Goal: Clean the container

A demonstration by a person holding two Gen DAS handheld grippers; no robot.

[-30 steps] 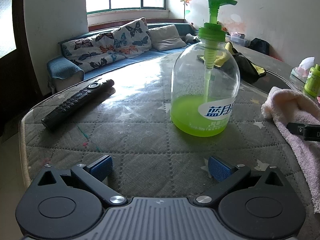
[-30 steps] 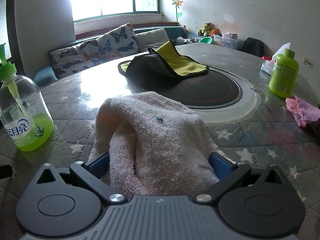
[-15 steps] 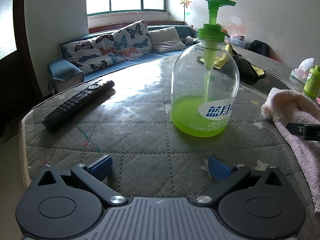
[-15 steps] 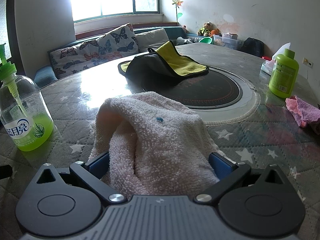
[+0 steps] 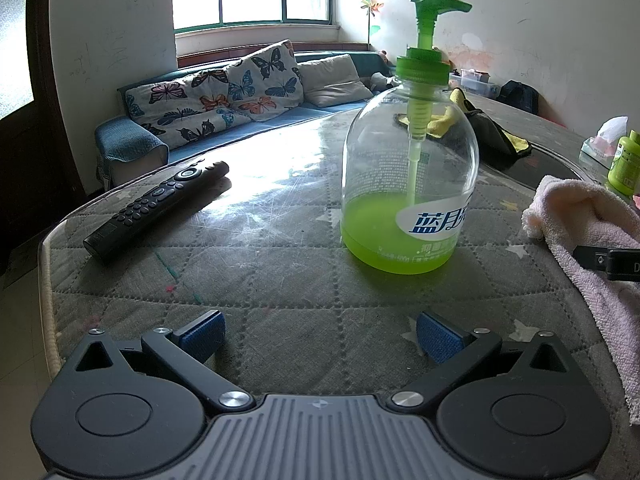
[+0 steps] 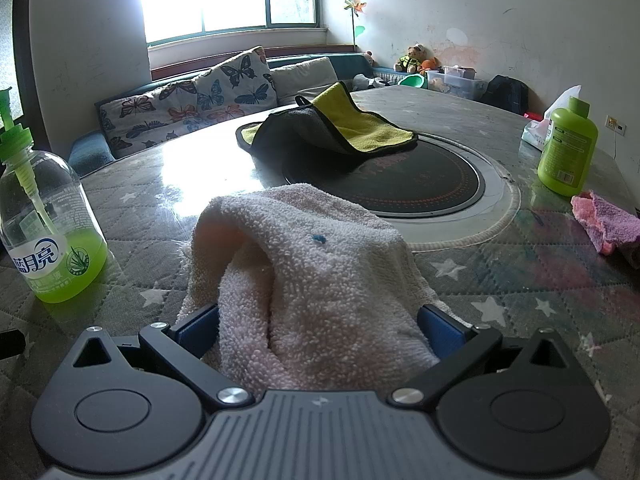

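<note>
A clear pump bottle [image 5: 408, 184] with a green pump head and a shallow layer of green liquid stands upright on the quilted table; the right wrist view shows it at far left [image 6: 48, 232]. My left gripper [image 5: 320, 334] is open, low over the table, a short way in front of the bottle and slightly left of it, with nothing between its fingers. A pale pink towel [image 6: 304, 280] is bunched between the wide-spread blue pads of my right gripper [image 6: 320, 332], which is open. The towel [image 5: 592, 220] lies just right of the bottle.
A black remote control [image 5: 160, 208] lies left of the bottle near the table edge [image 5: 48, 264]. A yellow and grey cloth [image 6: 332, 128] lies on the dark round hob [image 6: 400, 184]. A green bottle [image 6: 568, 148], a tissue pack and a pink cloth [image 6: 604, 224] are at right.
</note>
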